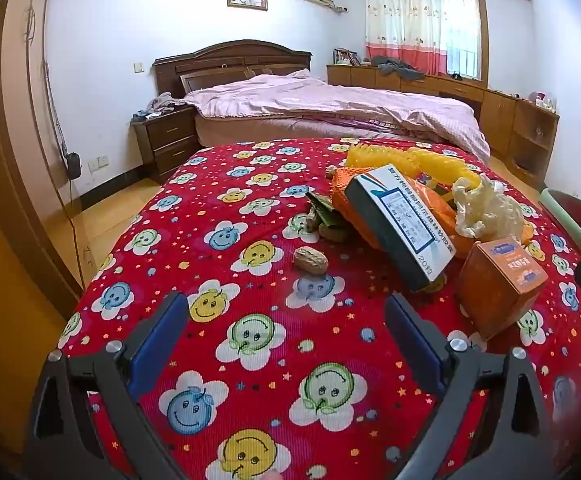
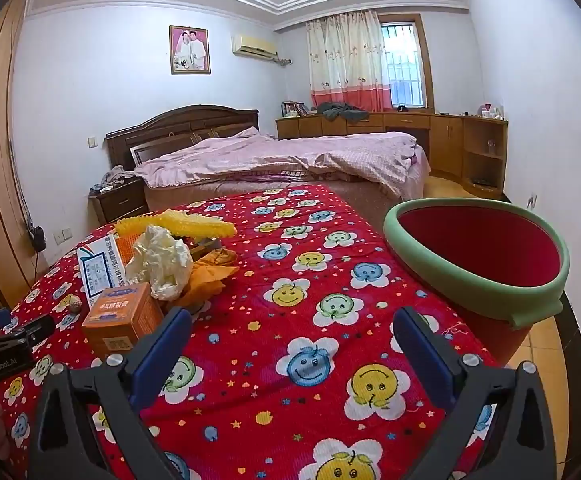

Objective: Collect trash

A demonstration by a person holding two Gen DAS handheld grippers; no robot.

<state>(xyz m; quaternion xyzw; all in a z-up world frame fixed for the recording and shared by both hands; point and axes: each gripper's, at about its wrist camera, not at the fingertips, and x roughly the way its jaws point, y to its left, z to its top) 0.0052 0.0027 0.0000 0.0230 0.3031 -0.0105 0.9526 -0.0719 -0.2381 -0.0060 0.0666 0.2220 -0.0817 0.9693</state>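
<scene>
two boxes we count on the red smiley cloth (image 1: 250, 360): one white medicine box (image 1: 400, 226) leaning on orange netting (image 1: 434, 208), one small orange box (image 1: 498, 286) upright beside it. one peanut (image 1: 310, 260) lies apart, more perhaps under the heap. one crumpled tissue (image 2: 160, 260), one red bin (image 2: 486, 256). left gripper (image 1: 286, 320) and right gripper (image 2: 290, 332) both gape wide, holding nothing.

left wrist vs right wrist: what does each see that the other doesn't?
Left wrist only: the peanut up close on the cloth, more shells beside the orange mesh, and the open left gripper.

Right wrist only: the full red bin with its green rim, empty as far as visible, and the open right gripper.

Both: the orange box, white medicine box, crumpled tissue, yellow foam netting and bed.
</scene>
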